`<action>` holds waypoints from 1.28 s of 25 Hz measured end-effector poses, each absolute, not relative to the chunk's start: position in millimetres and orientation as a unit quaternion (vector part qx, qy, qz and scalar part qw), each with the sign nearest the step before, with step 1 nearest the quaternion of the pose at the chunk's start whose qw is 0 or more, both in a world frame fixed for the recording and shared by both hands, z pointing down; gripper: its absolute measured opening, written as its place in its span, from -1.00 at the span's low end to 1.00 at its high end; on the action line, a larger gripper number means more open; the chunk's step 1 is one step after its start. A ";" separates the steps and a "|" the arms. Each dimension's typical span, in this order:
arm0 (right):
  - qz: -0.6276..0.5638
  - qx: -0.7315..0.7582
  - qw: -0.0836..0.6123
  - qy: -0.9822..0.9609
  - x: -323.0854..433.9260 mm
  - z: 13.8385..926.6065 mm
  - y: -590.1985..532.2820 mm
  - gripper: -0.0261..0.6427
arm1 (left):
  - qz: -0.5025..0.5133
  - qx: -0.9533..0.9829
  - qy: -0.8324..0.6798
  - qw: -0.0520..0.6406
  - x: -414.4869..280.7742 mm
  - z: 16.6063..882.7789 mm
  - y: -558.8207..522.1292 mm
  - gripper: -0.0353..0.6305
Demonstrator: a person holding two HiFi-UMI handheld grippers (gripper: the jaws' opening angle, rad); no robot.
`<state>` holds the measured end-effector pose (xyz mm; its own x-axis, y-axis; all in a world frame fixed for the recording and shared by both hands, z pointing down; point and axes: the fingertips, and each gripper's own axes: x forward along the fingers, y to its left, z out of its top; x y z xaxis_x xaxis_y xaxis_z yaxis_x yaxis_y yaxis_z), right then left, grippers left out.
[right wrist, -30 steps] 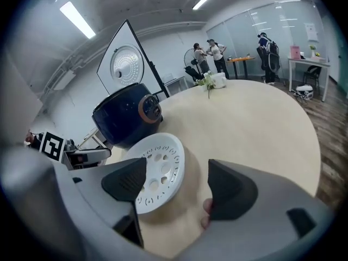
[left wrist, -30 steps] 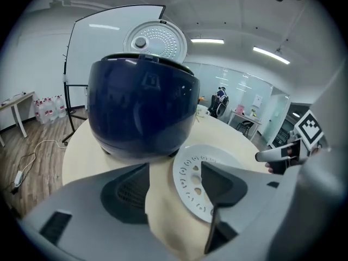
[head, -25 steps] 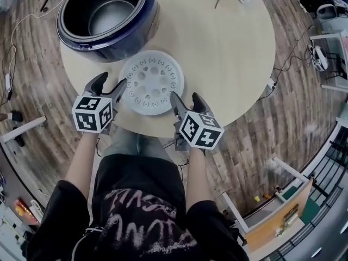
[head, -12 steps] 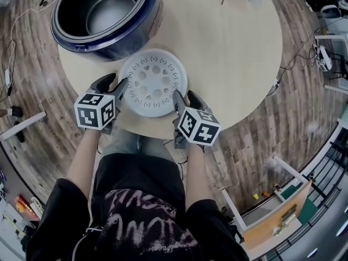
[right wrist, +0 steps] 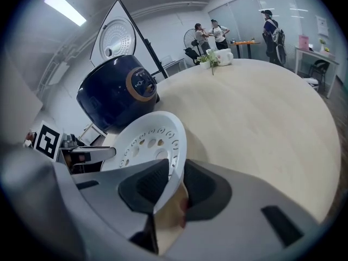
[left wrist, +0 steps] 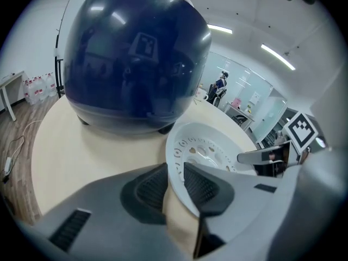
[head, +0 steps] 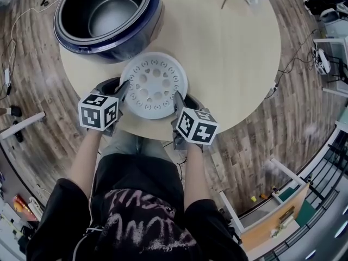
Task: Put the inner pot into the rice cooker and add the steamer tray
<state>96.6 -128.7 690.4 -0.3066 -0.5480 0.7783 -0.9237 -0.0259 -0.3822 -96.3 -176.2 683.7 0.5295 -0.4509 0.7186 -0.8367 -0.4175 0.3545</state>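
Your left gripper (head: 120,87) (left wrist: 175,170) and right gripper (head: 178,98) (right wrist: 176,170) have both just been closing, and each now pinches the rim of the round white perforated plastic steamer tray (head: 154,86) (left wrist: 209,151) (right wrist: 147,143). In each gripper view the thin rim runs between that gripper's two dark ribbed pads. You hold the tray at opposite sides, the left gripper on its left edge and the right gripper on its lower right edge.

The tray lies near the edge of the round pale wooden desk (head: 228,53) closest to you, just beside the dark blue rounded rice cooker (head: 142,37) (left wrist: 136,58) (right wrist: 109,99) but apart from it. The cooker stands at the far left of the desk with its lid (right wrist: 117,37) raised. The dark-walled inner pot (head: 106,15) with its grey bottom already sits inside the cooker.
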 end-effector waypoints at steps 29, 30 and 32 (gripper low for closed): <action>0.320 0.602 0.119 -0.722 112.7 531.0 -124.4 -0.68 | 0.147 0.859 -0.426 0.243 -81.1 522.2 -173.7 -0.63; 0.312 0.603 0.114 -0.726 112.7 523.3 -126.4 -0.68 | 0.141 0.861 -0.428 0.236 -81.3 514.3 -175.1 -0.63; 0.296 0.603 0.105 -0.733 111.5 506.5 -130.8 -0.68 | 0.127 0.864 -0.433 0.222 -82.9 498.1 -178.0 -0.63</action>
